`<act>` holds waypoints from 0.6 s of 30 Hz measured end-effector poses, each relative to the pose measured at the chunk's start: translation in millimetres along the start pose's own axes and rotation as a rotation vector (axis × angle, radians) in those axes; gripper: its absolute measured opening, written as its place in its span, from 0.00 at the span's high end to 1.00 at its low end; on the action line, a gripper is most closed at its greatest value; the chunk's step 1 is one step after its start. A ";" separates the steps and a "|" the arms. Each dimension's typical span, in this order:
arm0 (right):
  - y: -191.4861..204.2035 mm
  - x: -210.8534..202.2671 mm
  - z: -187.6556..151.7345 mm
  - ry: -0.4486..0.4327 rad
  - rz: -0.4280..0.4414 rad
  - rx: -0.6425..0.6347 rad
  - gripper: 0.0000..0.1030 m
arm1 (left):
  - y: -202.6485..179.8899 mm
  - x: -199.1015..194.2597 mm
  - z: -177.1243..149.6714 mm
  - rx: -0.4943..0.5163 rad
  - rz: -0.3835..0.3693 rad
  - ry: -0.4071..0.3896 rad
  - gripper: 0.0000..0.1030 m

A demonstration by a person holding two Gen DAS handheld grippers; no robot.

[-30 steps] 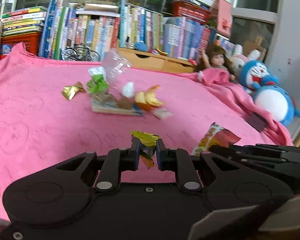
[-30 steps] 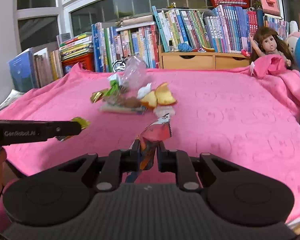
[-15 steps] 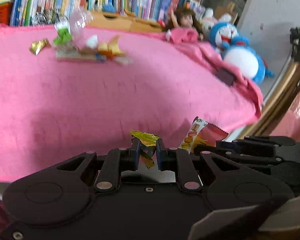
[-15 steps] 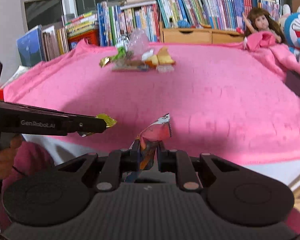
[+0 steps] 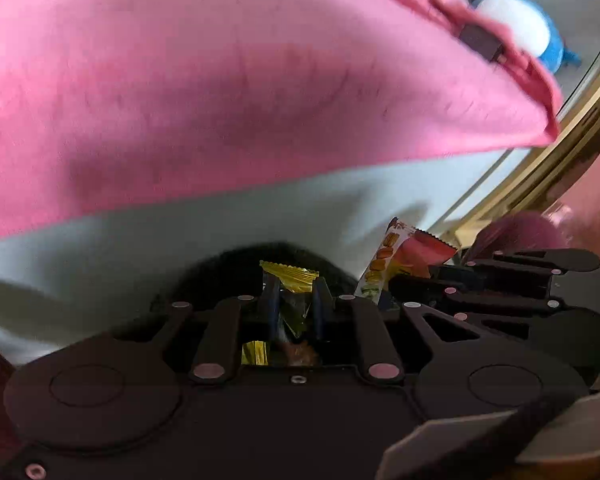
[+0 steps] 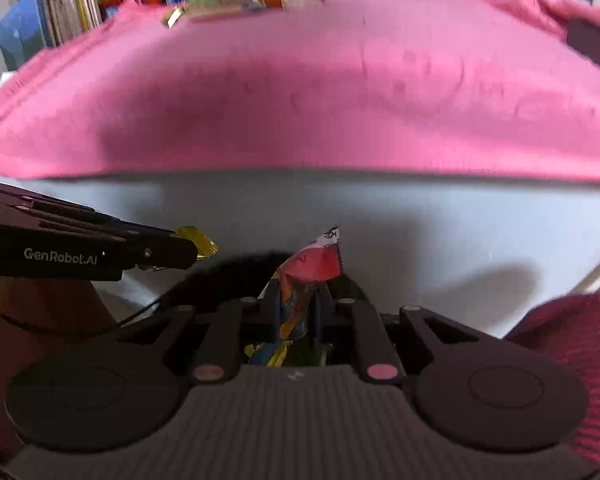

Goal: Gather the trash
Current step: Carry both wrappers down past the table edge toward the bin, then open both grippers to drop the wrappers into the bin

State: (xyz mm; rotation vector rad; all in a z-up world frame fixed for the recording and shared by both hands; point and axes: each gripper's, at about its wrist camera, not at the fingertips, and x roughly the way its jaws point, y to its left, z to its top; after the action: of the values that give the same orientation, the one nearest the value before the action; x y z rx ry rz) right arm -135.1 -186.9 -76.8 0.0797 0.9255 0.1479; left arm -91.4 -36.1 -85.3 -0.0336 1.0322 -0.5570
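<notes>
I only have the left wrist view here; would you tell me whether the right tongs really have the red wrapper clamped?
Observer: Yes. The right wrist view shows the red wrapper pinched between the shut fingers of the right tongs.
Operator: Thank you. What stands behind the pink blanket on the far left?
Observer: A row of books stands behind the pink blanket there.
Operator: And how do my own tongs look from the side?
Observer: The left tongs carry white "GenRobot.AI" lettering on their side, with the gold wrapper at their tip.
</notes>
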 end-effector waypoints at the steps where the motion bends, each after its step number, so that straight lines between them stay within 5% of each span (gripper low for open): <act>1: 0.0 7.0 -3.6 0.020 -0.007 -0.004 0.80 | 3.7 9.3 -2.6 -0.010 -0.003 0.022 0.85; 6: -0.9 34.2 -14.3 0.093 -0.017 0.012 0.80 | 14.3 52.4 -13.2 -0.019 0.060 0.118 0.85; 18: 1.3 44.3 -9.2 0.126 0.000 0.011 0.72 | 15.9 68.3 -17.5 -0.030 0.065 0.150 0.79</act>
State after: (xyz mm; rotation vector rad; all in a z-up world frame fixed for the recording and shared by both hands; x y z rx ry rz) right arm -116.4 -178.4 -117.2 0.0819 1.0517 0.1492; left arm -72.6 -49.4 -153.9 0.0160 1.1835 -0.4904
